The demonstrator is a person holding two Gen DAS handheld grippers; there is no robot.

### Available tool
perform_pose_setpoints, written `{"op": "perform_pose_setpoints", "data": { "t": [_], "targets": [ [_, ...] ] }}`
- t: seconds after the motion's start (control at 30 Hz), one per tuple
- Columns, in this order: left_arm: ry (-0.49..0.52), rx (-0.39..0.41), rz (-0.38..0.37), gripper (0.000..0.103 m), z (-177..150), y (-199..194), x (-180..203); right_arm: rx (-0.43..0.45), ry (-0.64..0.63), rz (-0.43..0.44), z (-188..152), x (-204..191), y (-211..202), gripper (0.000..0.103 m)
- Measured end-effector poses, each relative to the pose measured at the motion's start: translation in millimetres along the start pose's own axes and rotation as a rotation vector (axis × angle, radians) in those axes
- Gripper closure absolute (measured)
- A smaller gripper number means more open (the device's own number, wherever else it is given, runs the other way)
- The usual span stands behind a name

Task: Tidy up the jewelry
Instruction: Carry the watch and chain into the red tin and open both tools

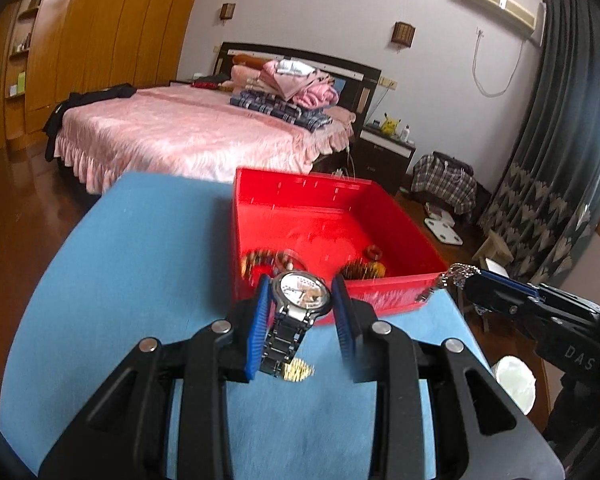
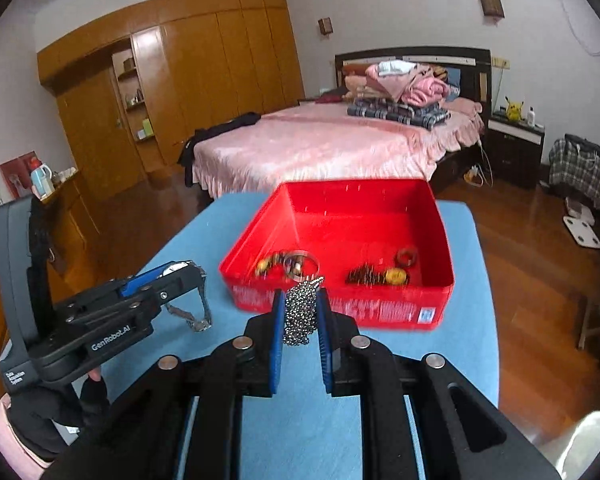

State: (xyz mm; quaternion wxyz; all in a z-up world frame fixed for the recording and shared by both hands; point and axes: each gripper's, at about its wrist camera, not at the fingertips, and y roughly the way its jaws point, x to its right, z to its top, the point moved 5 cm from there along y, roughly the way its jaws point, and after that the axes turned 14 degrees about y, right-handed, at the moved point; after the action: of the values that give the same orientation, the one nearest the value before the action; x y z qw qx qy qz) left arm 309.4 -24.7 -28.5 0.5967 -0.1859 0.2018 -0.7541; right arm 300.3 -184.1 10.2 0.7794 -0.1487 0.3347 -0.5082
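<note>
Left claw (image 1: 300, 312) grips a wristwatch (image 1: 300, 294) by its case, right claw (image 2: 300, 312) pinches a silver chain (image 2: 300, 312); both hang just short of the red tray (image 2: 440, 292), probably for dropping in.

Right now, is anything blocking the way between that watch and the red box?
Nothing visible does. The watch is held in the left claw just in front of the red box; only the box's low near wall lies between. The box is open-topped, with a few pieces already inside.
</note>
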Motion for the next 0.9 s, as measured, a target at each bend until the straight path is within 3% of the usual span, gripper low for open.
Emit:
{"op": "perform_pose_setpoints", "data": {
  "t": [0.4, 0.9],
  "targets": [
    [0.025, 0.047, -0.01, 0.074, 48, 51, 1, 0.049, 0.018, -0.001, 53, 17, 40, 0.088],
    [0.032, -0.039, 0.009, 0.074, 45, 115, -13, 0.003, 0.045, -0.027, 60, 41, 106, 0.088]
  ]
}}
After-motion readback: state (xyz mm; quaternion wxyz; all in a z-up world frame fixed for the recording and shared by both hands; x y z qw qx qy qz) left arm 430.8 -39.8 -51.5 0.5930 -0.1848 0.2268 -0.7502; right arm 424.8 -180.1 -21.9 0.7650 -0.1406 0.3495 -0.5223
